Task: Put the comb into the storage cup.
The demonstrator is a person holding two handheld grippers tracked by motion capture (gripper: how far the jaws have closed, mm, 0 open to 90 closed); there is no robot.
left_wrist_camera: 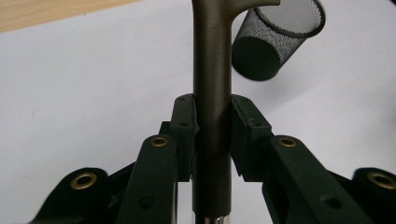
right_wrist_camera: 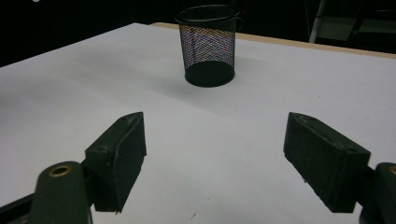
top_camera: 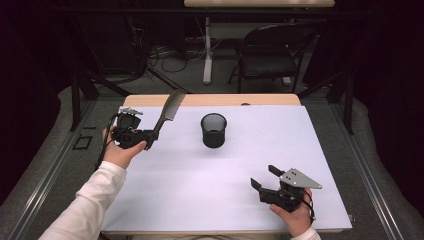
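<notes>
- Nearest the high camera, at the lower right of its frame, the right gripper [top_camera: 264, 178] sits in the person's right hand [top_camera: 296, 216] above the white sheet; its jaws stand wide apart with nothing between them.
- In the right gripper view the two black pads [right_wrist_camera: 119, 154] flank a bare stretch of white sheet [right_wrist_camera: 210, 154], one at lower left, one at lower right, well apart.
- At the left of the high view, the left gripper [top_camera: 150, 136] is held in the person's left hand [top_camera: 122, 152], whose white sleeve [top_camera: 87, 205] comes in from the bottom left corner.
- The left gripper's jaws are clamped on the handle of a dark comb [top_camera: 167, 112]; the comb rises slanting toward the upper right, its toothed end over the far wooden edge of the table [top_camera: 215, 99].
- In the left gripper view the comb handle [left_wrist_camera: 212, 93] runs straight up the middle of the frame, with a pad [left_wrist_camera: 184, 126] pressed to each side of it.
- A black mesh cup [top_camera: 214, 130] stands upright on the sheet, just above the centre of the high view, to the right of the comb and apart from it.
- The same cup shows at the upper right of the left gripper view [left_wrist_camera: 278, 37] and at top centre of the right gripper view [right_wrist_camera: 208, 44], well beyond the open pads.
- A dark folding chair [top_camera: 272, 52] stands on the floor beyond the table, at the upper right.
</notes>
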